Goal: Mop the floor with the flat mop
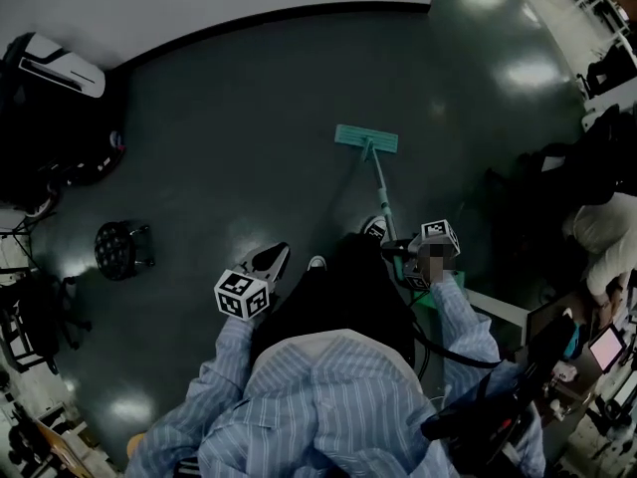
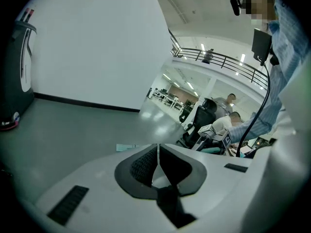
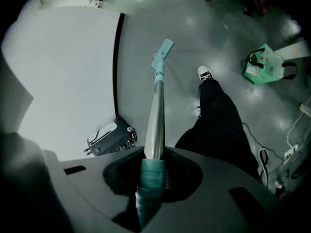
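The flat mop has a teal head (image 1: 366,139) lying flat on the dark floor ahead of the person, and a silver pole (image 1: 381,189) slanting back to my right gripper (image 1: 406,251). In the right gripper view the pole (image 3: 155,115) runs from the teal grip (image 3: 151,178) between the jaws out to the mop head (image 3: 162,52). My right gripper (image 3: 153,171) is shut on that grip. My left gripper (image 1: 271,264) hangs left of the person's legs, apart from the mop. Its jaws (image 2: 157,161) are pressed together with nothing between them.
A black and white machine (image 1: 55,68) stands against the white wall at the far left. A round black stool (image 1: 117,249) sits left on the floor. A green bag (image 3: 265,64) lies on the floor; desks with seated people (image 1: 607,237) fill the right side. Cables (image 3: 291,149) trail nearby.
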A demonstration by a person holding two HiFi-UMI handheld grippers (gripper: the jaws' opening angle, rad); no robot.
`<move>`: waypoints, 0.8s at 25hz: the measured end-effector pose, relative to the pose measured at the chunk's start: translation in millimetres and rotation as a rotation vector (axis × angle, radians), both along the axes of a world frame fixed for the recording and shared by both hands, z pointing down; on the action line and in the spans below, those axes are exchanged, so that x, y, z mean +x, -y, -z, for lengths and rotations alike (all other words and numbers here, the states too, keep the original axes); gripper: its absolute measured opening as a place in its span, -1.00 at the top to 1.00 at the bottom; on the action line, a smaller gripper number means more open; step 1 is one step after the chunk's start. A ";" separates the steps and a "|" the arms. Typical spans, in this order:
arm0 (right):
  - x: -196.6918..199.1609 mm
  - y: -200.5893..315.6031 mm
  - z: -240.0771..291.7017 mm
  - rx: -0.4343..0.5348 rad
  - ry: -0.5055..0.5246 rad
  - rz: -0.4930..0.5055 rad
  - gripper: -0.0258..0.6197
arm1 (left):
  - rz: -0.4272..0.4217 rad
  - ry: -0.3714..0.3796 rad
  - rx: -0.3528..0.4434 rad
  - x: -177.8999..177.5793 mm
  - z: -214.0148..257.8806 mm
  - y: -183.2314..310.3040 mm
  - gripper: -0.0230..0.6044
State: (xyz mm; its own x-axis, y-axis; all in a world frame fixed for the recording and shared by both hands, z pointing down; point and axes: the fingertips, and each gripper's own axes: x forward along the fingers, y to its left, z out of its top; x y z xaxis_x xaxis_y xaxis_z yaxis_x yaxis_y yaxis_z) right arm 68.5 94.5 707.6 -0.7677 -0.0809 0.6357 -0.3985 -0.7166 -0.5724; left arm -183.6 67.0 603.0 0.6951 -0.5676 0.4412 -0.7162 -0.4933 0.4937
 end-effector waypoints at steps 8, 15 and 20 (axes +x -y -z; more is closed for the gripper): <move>14.7 -88.7 28.1 -0.003 0.039 -0.037 0.70 | 0.001 0.003 0.028 3.8 14.6 -22.4 0.88; 49.2 -135.9 54.6 -0.031 0.062 -0.020 0.70 | 0.025 0.006 0.062 35.0 30.0 -38.1 0.88; 79.0 -176.9 53.9 -0.032 0.064 0.040 0.70 | 0.060 -0.006 0.075 73.5 37.1 -70.3 0.88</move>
State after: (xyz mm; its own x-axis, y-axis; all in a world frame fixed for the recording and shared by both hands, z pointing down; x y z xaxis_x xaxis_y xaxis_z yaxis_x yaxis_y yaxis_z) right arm 147.5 271.4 653.8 -0.8088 -0.0298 0.5873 -0.3907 -0.7192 -0.5746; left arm -110.1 137.3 565.8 0.6610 -0.6399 0.3918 -0.7430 -0.4850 0.4613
